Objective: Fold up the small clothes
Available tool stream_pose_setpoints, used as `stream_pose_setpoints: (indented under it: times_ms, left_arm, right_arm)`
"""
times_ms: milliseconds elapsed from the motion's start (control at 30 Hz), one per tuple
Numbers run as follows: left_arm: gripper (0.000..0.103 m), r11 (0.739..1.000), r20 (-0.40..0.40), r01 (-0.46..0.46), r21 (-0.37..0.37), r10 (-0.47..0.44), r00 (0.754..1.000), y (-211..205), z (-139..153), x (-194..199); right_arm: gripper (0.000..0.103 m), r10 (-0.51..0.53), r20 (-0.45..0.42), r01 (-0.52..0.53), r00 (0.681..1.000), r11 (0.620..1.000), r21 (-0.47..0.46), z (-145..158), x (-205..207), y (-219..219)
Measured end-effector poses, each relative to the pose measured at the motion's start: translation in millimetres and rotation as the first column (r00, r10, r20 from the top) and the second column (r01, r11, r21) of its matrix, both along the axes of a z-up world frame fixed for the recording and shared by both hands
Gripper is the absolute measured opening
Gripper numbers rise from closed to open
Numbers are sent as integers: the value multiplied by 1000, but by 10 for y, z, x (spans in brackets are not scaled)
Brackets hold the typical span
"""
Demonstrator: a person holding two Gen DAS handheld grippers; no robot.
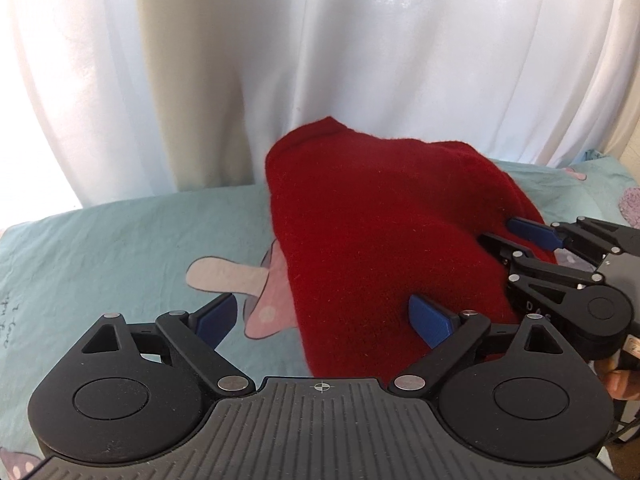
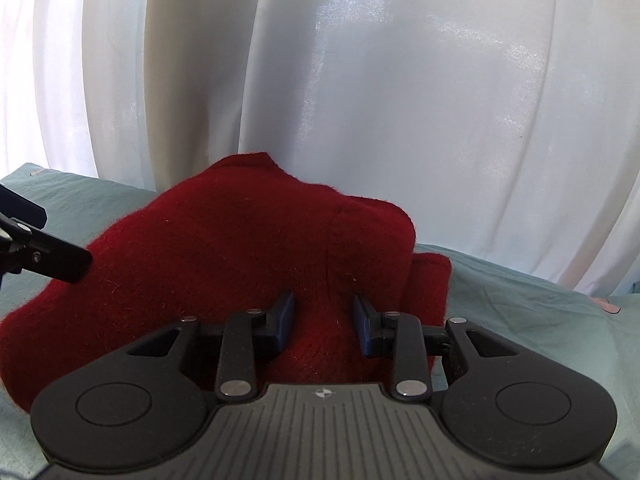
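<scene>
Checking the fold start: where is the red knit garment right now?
The red knit garment lies bunched on the teal sheet before the white curtain, between both grippers.

Both cameras sit low, just behind their own fingers, looking level across the bedsheet (image 1: 120,232) toward the white curtain (image 1: 360,60) at 12 o'clock. The left view is close to the red knit garment (image 1: 380,220); the right view closer. Both share garment, sheet and curtain; the right gripper (image 1: 496,272) shows at the left view's 3 o'clock.
</scene>
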State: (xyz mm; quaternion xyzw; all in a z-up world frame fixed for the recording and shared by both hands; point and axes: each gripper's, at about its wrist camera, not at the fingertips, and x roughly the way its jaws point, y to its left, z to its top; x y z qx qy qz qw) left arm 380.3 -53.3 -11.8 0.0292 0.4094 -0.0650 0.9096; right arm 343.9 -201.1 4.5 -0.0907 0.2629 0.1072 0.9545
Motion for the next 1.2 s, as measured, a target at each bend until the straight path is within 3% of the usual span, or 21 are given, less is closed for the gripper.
stream_pose_setpoints:
  times_ms: [133, 233, 333, 467, 533, 600, 733, 867, 1100, 1200]
  left_arm:
    - [96, 999, 28, -29, -29, 30, 999, 140, 106, -61]
    - [96, 997, 54, -72, -35, 74, 996, 234, 162, -57]
    - [96, 993, 35, -101, -55, 103, 994, 275, 142, -23]
    - [96, 998, -16, -25, -63, 24, 1000, 140, 28, -62]
    - [97, 999, -28, 2, -44, -3, 1000, 58, -42, -62]
    - [99, 997, -67, 16, -72, -21, 998, 7, -146, -14]
    - [103, 998, -77, 29, -62, -34, 996, -105, -308, 21]
    - [103, 995, -91, 9, -99, -18, 996, -5, -240, 3]
    - [103, 996, -60, 7, -91, -12, 998, 45, -76, -65]
    - [103, 996, -37, 5, -88, -8, 999, 64, -4, -77]
  right_arm:
    - [30, 19, 13, -20, 1000, 998, 64, 199, -85, 35]
    - [31, 85, 42, -90, 995, 989, 117, 381, -290, 57]
    - [33, 151, 55, -156, 987, 983, 101, 462, -394, 180]
    - [33, 176, 13, -176, 984, 983, 55, 359, -391, 313]
    - [33, 155, -20, -154, 988, 988, 28, 298, -362, 328]
    - [34, 122, -67, -122, 990, 992, -2, 153, -284, 318]
    - [34, 140, 10, -139, 990, 988, -65, -80, -285, 303]
    - [37, 150, -10, -151, 989, 988, -31, -9, -279, 263]
    - [48, 115, -29, -112, 993, 990, 84, 235, -278, 101]
    - [62, 88, -15, -87, 996, 993, 86, 295, -251, 72]
